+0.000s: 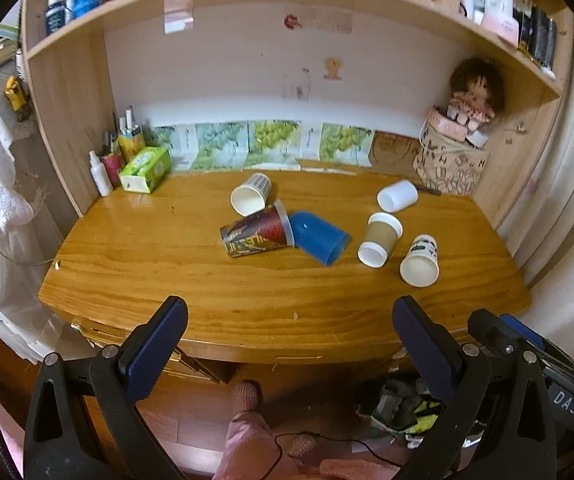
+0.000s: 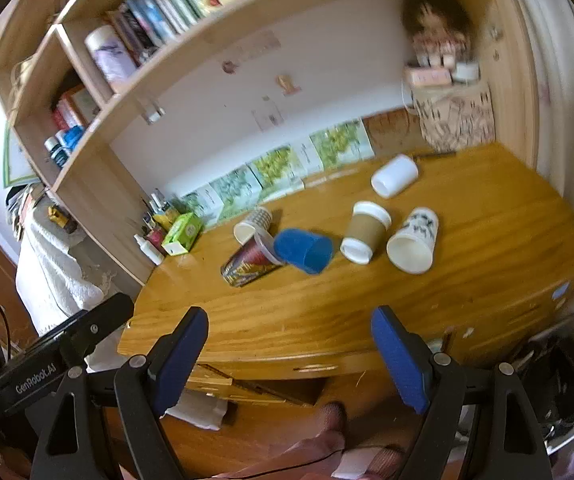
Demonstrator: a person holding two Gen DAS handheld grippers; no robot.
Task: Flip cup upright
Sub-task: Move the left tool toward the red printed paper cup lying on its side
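Several cups lie on their sides on the wooden desk [image 1: 167, 280]: a white patterned paper cup [image 1: 251, 199], a red-and-yellow printed cup [image 1: 257, 232], a blue plastic cup [image 1: 318, 237], a brown paper cup with white rims [image 1: 381, 239], a white cup with black print [image 1: 421, 260] and a plain white cup [image 1: 397, 196]. My left gripper [image 1: 289, 312] is open and empty, in front of the desk's near edge. My right gripper [image 2: 289, 322] is open and empty, also short of the desk edge. The same cups show in the right wrist view, the blue one [image 2: 303, 250] in the middle.
A green tissue box [image 1: 145, 170], spray bottle [image 1: 100, 174] and pens stand at the back left. A patterned bag [image 1: 451, 164] with a doll [image 1: 473, 92] fills the back right corner. Shelves with books run overhead. Picture cards lean along the back wall. My legs show below the desk.
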